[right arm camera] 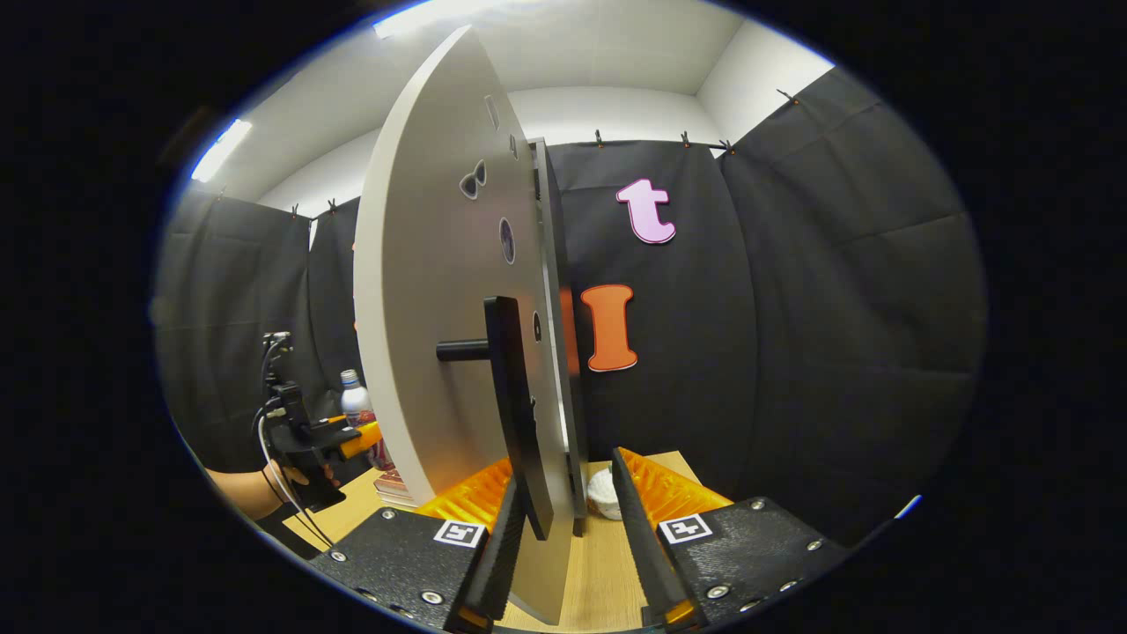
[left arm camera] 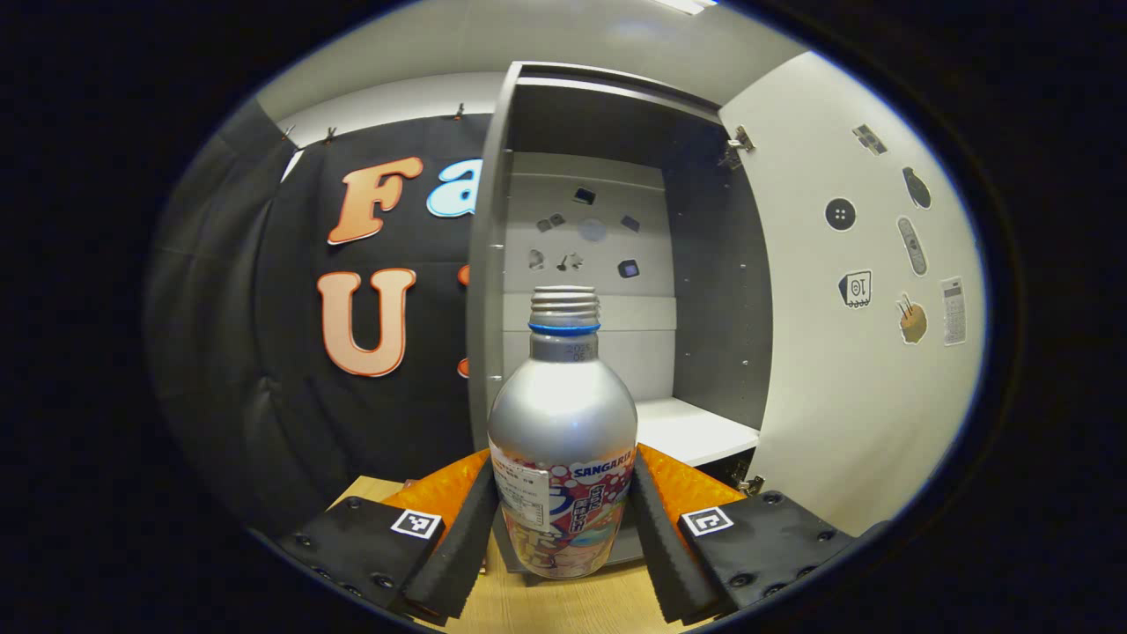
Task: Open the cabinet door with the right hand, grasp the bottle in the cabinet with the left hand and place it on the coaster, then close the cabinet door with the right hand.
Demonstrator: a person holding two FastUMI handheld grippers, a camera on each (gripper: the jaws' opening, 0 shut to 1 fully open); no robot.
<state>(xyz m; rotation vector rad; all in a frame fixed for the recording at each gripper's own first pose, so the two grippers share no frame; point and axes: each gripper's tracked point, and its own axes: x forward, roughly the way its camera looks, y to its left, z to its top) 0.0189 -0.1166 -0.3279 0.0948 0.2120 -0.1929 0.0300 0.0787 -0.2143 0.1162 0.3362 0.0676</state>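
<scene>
The cabinet door (left arm camera: 845,335) stands wide open, so the first step looks done, and the bottle (left arm camera: 563,440) is already out of the cabinet (left arm camera: 616,264): in the left gripper view the left gripper (left arm camera: 563,528) has its fingers (left arm camera: 462,537) pressed against both sides of the bottle's labelled lower body, holding it upright in front of the bare white shelf (left arm camera: 696,427), over the wooden surface (left arm camera: 528,608) near its front edge. In the right gripper view that same gripper, held by a hand, shows far off with the bottle past the door's left edge. The right gripper (right arm camera: 563,528) has its fingers spread apart on either side of the door's lower edge, below the dark handle (right arm camera: 506,387), pressing on nothing. A pale round object (right arm camera: 604,495) lies on the surface beyond the door; it may be the coaster, though I cannot tell. Left to do, by my reading: set the bottle on the coaster, release it, then swing the door shut.
</scene>
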